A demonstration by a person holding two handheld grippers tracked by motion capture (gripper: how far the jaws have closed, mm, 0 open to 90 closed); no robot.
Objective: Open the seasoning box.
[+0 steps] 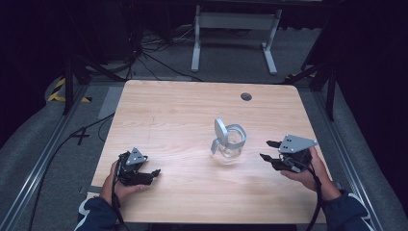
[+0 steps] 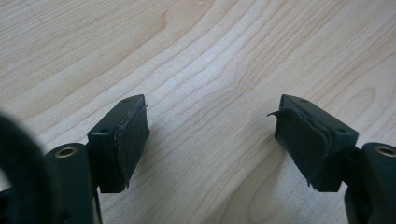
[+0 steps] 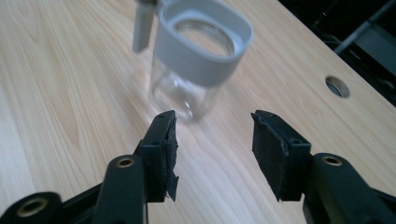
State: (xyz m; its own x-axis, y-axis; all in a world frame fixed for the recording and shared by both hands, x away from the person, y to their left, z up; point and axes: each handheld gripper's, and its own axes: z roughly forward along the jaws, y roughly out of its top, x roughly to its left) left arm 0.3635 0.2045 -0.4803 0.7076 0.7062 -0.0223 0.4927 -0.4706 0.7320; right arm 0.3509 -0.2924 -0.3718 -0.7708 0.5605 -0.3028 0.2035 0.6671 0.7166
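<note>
You had the glass jar (image 1: 229, 144) standing free, lid flipped up, your left gripper (image 1: 153, 174) and right gripper (image 1: 269, 150) either side of it, both open and empty, so the handling looked done.

Left tool (image 1: 153, 174) and right tool (image 1: 267, 150) both gape, nothing between their jaws.

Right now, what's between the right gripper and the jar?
Nothing: only bare table lies between the open right gripper and the jar, as the right gripper view shows.
</note>
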